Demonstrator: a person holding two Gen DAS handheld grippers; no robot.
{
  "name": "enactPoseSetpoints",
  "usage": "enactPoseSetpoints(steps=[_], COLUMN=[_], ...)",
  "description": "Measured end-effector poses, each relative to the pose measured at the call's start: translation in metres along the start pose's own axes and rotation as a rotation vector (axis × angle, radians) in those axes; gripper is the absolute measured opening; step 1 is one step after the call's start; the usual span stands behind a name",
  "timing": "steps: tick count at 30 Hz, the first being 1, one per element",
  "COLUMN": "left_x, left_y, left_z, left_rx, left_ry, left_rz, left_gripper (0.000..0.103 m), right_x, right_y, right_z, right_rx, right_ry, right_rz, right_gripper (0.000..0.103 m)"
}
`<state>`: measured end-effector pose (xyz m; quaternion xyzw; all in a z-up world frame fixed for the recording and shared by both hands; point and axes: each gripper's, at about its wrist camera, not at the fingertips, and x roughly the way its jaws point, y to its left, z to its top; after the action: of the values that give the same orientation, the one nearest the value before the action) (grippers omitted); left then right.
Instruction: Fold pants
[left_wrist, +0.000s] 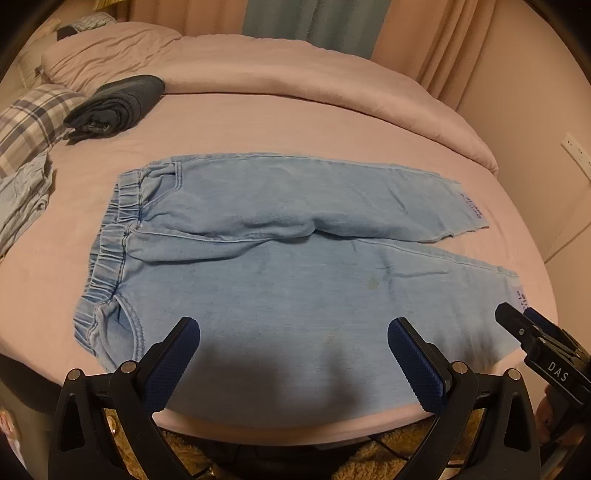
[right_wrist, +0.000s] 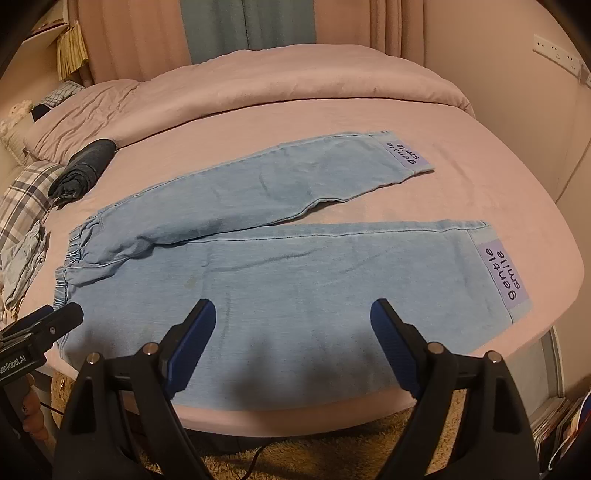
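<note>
Light blue denim pants (left_wrist: 280, 266) lie flat on the pink bed (left_wrist: 258, 118), elastic waistband at the left, both legs running right and spread in a narrow V. Each hem carries a lilac label reading "gentle smile" (right_wrist: 502, 278). My left gripper (left_wrist: 293, 332) hovers open over the near leg close to the waist, nothing between its blue pads. My right gripper (right_wrist: 293, 314) hangs open above the pants (right_wrist: 295, 266), over the near leg's middle, also empty. Each gripper shows at the edge of the other's view: the right gripper (left_wrist: 532, 332) and the left gripper (right_wrist: 48, 321).
A folded dark garment (left_wrist: 118, 103) sits at the back left near a plaid pillow (left_wrist: 33, 118). Crumpled light blue cloth (left_wrist: 22, 199) lies at the left edge. A bunched pink duvet (left_wrist: 295, 70) runs along the far side. Shaggy rug (right_wrist: 295, 454) lies below the bed's near edge.
</note>
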<state>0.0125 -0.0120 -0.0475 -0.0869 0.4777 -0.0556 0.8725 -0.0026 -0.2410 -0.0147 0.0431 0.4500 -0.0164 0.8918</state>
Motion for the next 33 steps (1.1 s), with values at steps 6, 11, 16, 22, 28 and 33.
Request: enactPoseSetpoints(steps=[6,11,16,22,28,33], left_x=[0.000,0.000,0.003,0.004,0.006,0.002], left_y=[0.002,0.004,0.017,0.040,0.096,0.146], left_z=[0.000,0.000,0.003,0.008,0.013,0.008], left_rx=[-0.003,-0.007,-0.046,-0.102,-0.247,-0.375], left_ry=[0.000,-0.005,-0.001,-0.008,-0.009,-0.013], left_rz=[-0.003,-0.010,0.005,0.028,0.100,0.190], left_gripper=[0.102,0.102,0.102,0.099,0.099,0.099], right_x=[0.000,0.000,0.000,0.003,0.007,0.011], right_y=[-0.004,-0.006,-0.011,-0.021,-0.040,-0.062], right_z=[0.000,0.000,0.001,0.001,0.000,-0.003], right_rx=[0.011,0.015,0.028,0.047,0.096,0.147], right_ry=[0.003,0.016,0.020,0.038,0.051,0.063], right_rz=[-0.007,-0.016,-0.035,-0.064,-0.106,-0.145], right_gripper=[0.085,0.085,0.085,0.085,0.085,0.085])
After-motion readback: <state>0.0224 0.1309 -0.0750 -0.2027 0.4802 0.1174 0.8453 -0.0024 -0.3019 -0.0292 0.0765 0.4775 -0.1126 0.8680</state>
